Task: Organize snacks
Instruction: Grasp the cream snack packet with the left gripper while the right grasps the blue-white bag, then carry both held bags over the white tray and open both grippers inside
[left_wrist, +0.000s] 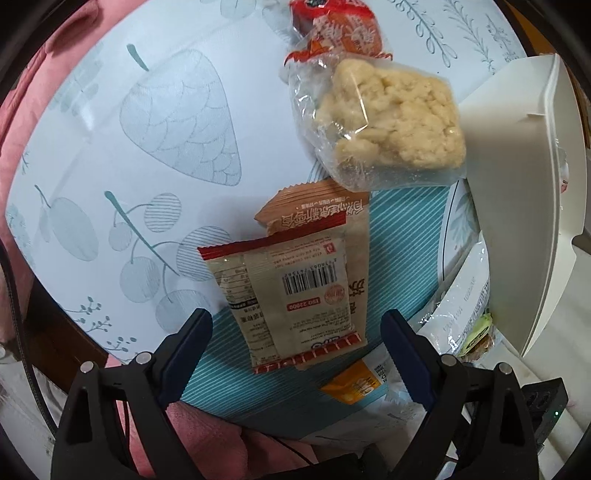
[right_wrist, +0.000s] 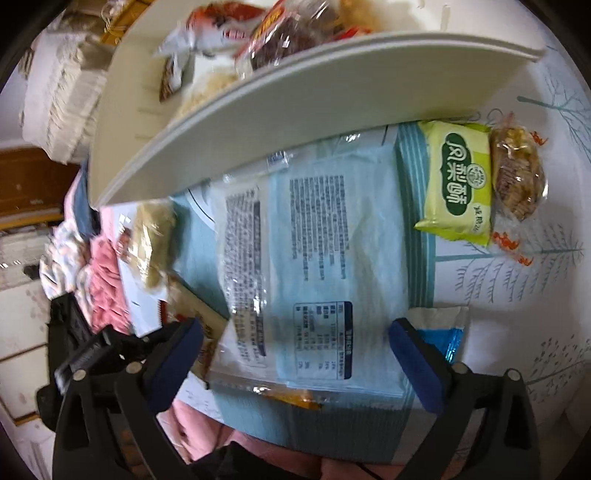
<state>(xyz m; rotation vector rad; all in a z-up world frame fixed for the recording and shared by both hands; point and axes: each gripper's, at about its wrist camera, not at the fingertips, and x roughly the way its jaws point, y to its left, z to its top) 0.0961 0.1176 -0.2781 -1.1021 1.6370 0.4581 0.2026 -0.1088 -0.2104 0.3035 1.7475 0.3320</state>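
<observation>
In the left wrist view my left gripper (left_wrist: 295, 332) is open and empty, its jaws on either side of the near end of a beige packet with a barcode and red edges (left_wrist: 291, 299). An orange packet (left_wrist: 314, 206) lies under that packet's far end. Beyond are a clear bag with a pale crumbly cake (left_wrist: 391, 122) and a red wrapper (left_wrist: 340, 26). In the right wrist view my right gripper (right_wrist: 295, 347) is open and empty over a large clear bag with printed text (right_wrist: 310, 266). A white bin (right_wrist: 280, 122) holds several snacks.
A green-yellow pastry packet (right_wrist: 461, 184) and a clear-wrapped brown snack (right_wrist: 517, 173) lie right of the clear bag. A blue foil packet (right_wrist: 447, 336) lies by my right finger. The white bin wall (left_wrist: 517, 184) stands right in the left view. Pink cloth (left_wrist: 221, 435) hangs below the table edge.
</observation>
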